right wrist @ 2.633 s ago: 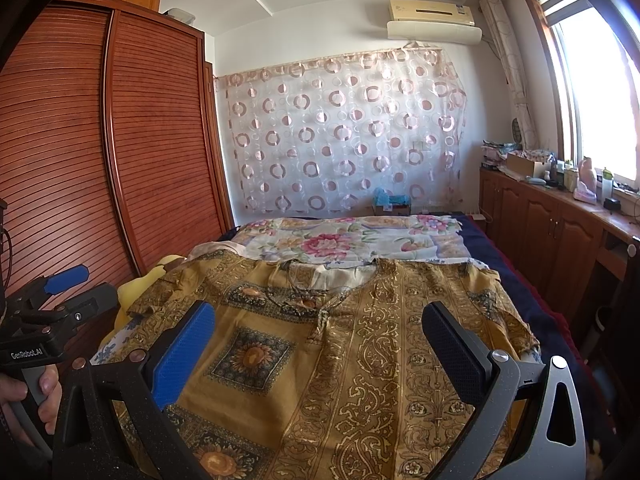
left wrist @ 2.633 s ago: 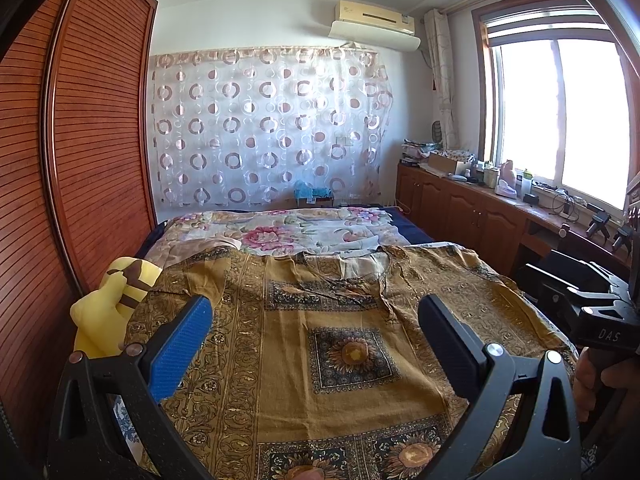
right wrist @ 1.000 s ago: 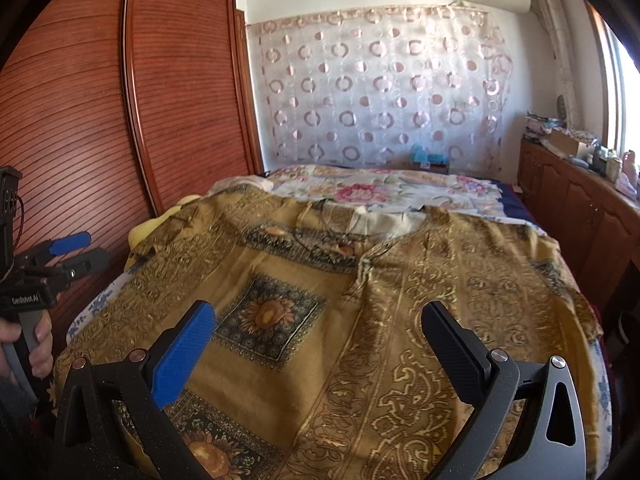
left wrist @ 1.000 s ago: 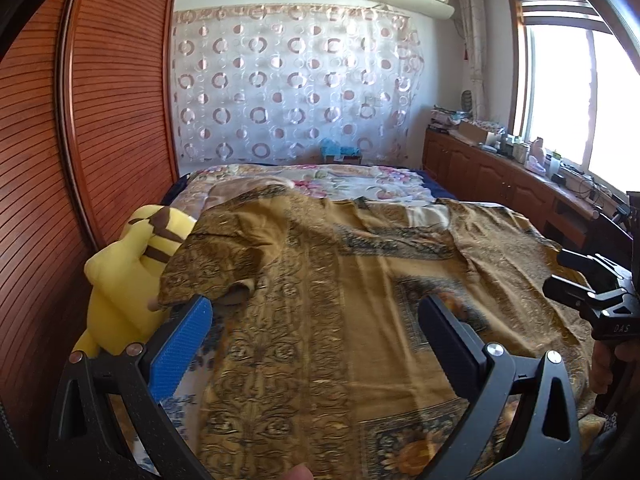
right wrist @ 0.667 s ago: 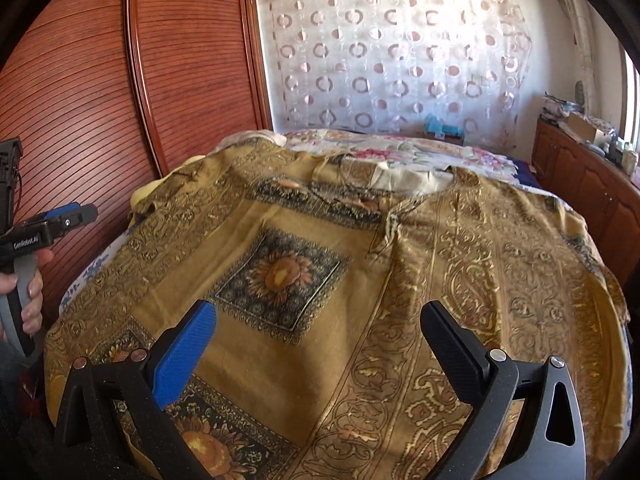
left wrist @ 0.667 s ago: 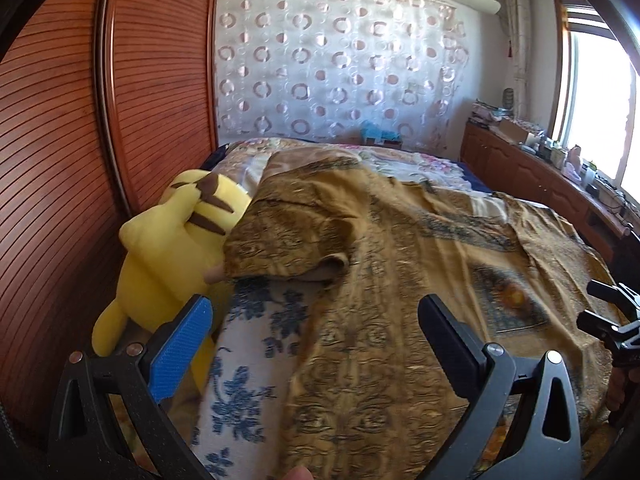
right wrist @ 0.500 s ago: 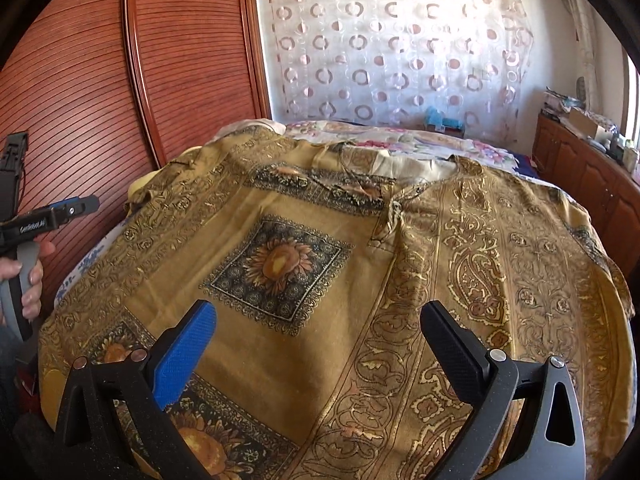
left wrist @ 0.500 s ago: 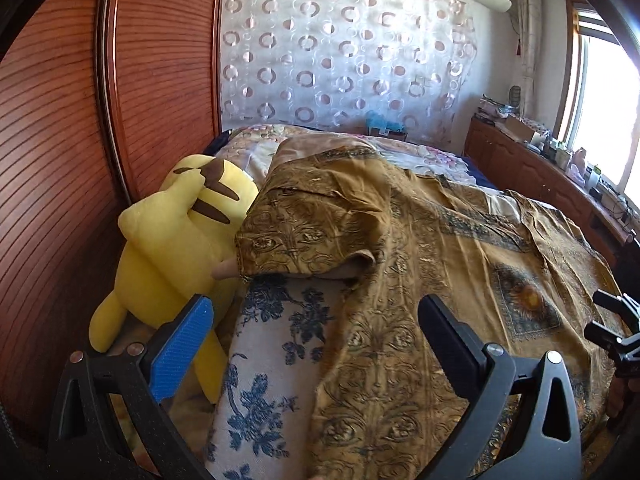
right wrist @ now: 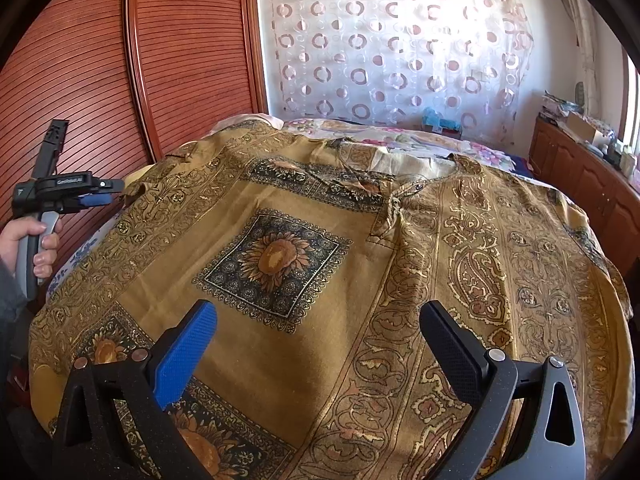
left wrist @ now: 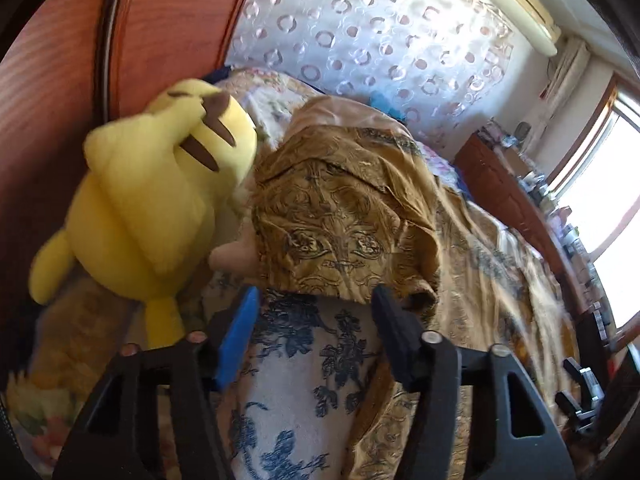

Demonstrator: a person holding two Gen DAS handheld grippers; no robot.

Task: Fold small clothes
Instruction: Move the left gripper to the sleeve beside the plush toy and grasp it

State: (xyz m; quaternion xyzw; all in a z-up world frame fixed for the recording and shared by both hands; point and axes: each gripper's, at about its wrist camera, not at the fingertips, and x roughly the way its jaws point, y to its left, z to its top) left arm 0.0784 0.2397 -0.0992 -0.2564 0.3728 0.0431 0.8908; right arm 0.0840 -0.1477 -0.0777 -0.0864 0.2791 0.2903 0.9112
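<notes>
The soft, light brown shirt (left wrist: pixel 344 216) is best taken by its left sleeve, toward which the empty left hand-held gripper (left wrist: pixel 316 312) is being closed.

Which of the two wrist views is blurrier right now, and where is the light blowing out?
Left wrist view: motion-smeared, the yellow plush toy and the golden garment soft, the window blown out white. Right wrist view: sharp, the garment's sunflower print crisp, evenly lit, only fisheye bending of the wardrobe doors.
</notes>
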